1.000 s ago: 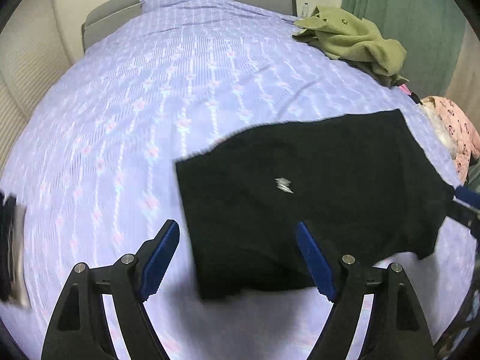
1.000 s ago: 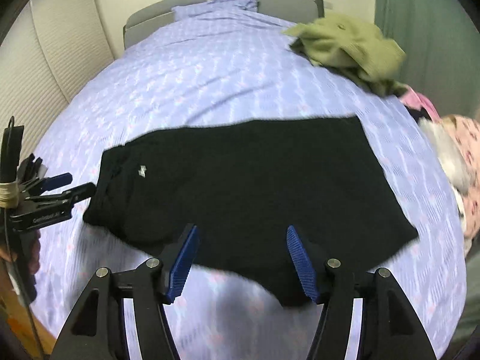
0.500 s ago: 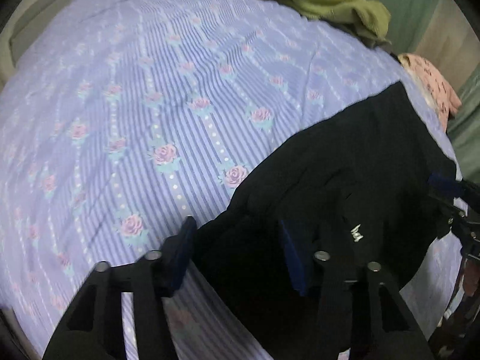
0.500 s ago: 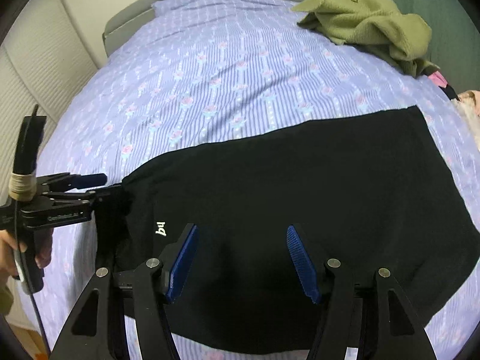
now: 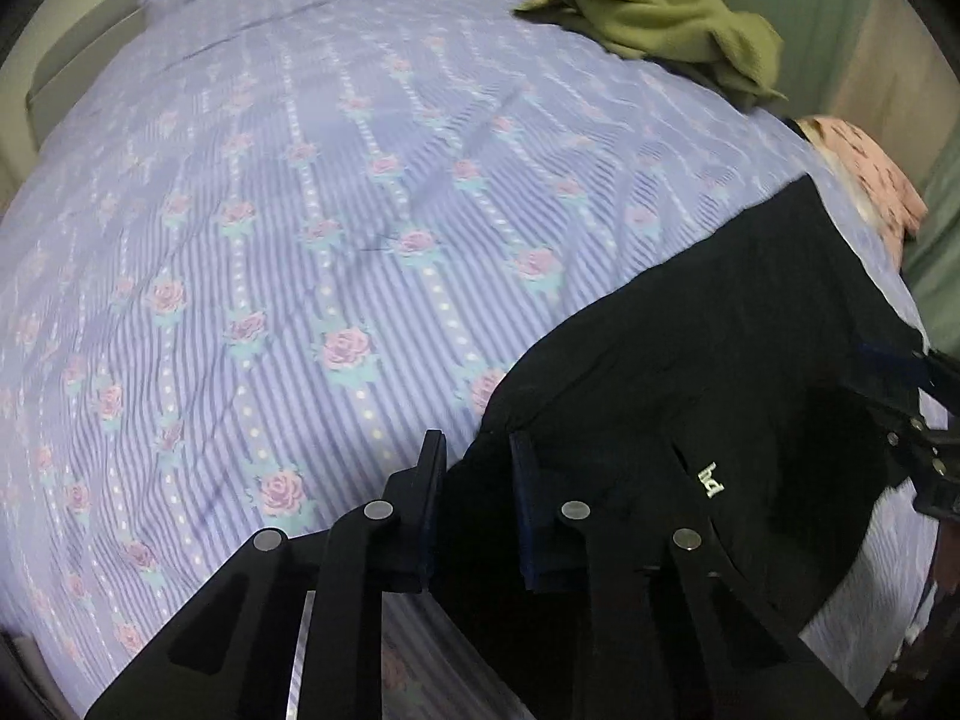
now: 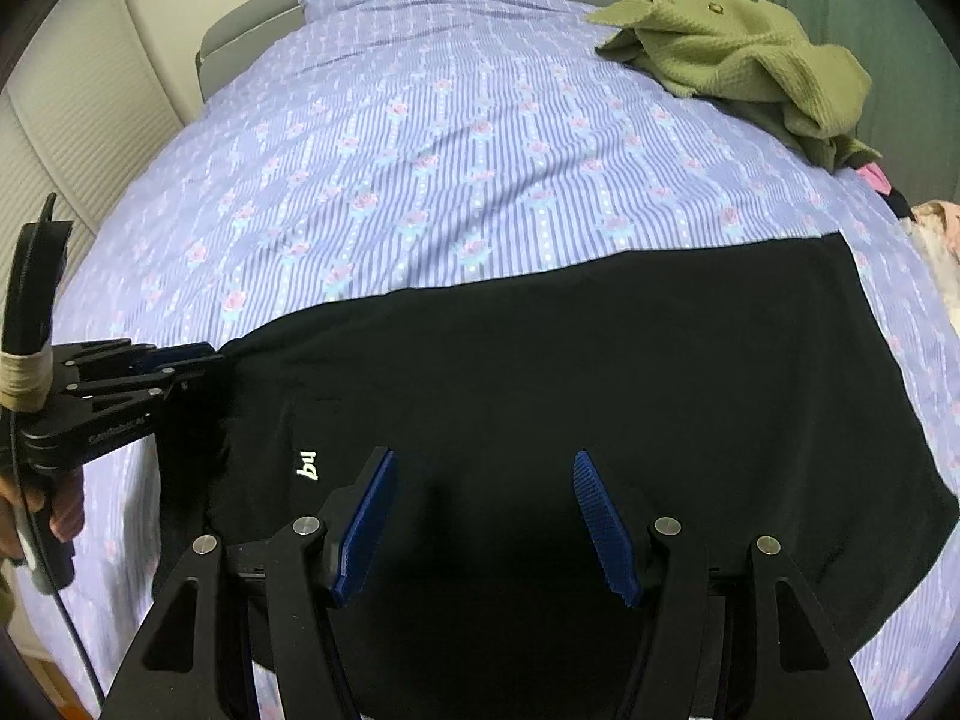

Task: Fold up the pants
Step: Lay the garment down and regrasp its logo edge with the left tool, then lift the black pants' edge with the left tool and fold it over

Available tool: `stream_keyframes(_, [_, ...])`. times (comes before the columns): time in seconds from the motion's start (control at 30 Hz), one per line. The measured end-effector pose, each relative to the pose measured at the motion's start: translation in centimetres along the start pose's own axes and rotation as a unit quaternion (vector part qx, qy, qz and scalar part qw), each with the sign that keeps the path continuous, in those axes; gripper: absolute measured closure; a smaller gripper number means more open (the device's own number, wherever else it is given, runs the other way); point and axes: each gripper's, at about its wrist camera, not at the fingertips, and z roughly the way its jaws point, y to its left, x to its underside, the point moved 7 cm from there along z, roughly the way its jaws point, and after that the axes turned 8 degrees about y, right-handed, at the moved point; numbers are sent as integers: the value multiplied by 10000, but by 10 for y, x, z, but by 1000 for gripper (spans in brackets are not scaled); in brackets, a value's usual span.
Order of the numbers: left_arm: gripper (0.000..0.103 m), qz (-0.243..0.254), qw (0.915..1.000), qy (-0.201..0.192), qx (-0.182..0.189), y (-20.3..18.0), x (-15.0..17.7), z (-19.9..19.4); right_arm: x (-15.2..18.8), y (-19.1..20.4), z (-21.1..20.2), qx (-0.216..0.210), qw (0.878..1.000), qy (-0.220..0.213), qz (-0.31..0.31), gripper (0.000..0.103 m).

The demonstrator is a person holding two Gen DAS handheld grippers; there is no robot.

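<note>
Both cameras sit close above the black pants [image 6: 570,372] and look steeply down the bed [image 6: 420,138] toward its headboard [image 6: 252,48]. The left one hangs at the pants' [image 5: 720,360] left end, the right one over their middle. Both show the green sweater [image 5: 654,18] behind the pants.
</note>
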Motion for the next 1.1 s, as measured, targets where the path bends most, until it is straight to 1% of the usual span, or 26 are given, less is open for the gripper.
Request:
stream_keyframes(0.1, [80, 22, 9999, 93, -111, 0, 1, 11, -4, 3, 1, 37, 10000, -28, -66, 41])
stream_keyframes(0.17, [72, 14, 9997, 81, -225, 0, 1, 9, -4, 3, 1, 92, 9999, -32, -101, 41])
stream_keyframes(0.23, [54, -208, 9992, -2, -327, 6, 1, -1, -3, 2, -2, 146, 9998, -50, -111, 41])
stream_keyframes(0.3, [47, -480, 9982, -251, -271, 11, 9, -22, -2, 1, -6, 184, 9998, -38, -98, 41])
stream_keyframes(0.37, [44, -648, 9965, -431, -312, 14, 21, -40, 1, 0, -15, 183, 9997, -97, -139, 41])
stream_keyframes(0.4, [41, -740, 9955, -526, -252, 15, 32, -51, 3, 0, -19, 198, 9995, -140, -182, 41])
stream_keyframes(0.43, [40, -850, 9946, -569, -172, 17, 41, -58, 5, 1, -24, 235, 9993, -187, -239, 41])
stream_keyframes(0.5, [39, -1169, 9915, -554, 144, 19, 63, -64, 9, 3, -34, 365, 9983, -258, -381, 41])
stream_keyframes(0.53, [39, -1363, 9886, -488, 419, 19, 73, -64, 11, 4, -37, 406, 9978, -280, -442, 41])
stream_keyframes(0.57, [39, -1548, 9847, -403, 686, 19, 84, -61, 14, 7, -40, 419, 9974, -289, -506, 41])
stream_keyframes(0.6, [39, -1795, 9782, -312, 994, 19, 97, -55, 17, 8, -41, 404, 9973, -274, -554, 41])
stream_keyframes(0.7, [40, -2169, 9663, -217, 1373, 16, 115, -44, 29, 14, -40, 402, 9964, -130, -734, 41])
stream_keyframes(0.77, [40, -2318, 9580, -190, 1679, 13, 117, -33, 38, 17, -37, 451, 9956, -24, -822, 41])
stream_keyframes(0.93, [40, -2363, 9537, -147, 1853, 10, 103, -12, 48, 16, -30, 528, 9957, 108, -748, 41])
stream_keyframes(1.03, [41, -2449, 9487, -1, 2001, 12, 95, 7, 50, 13, -26, 491, 9972, 191, -526, 41])
stream_keyframes(1.1, [41, -2484, 9451, -2, 2125, 14, 92, 14, 49, 11, -23, 440, 9980, 231, -398, 41])
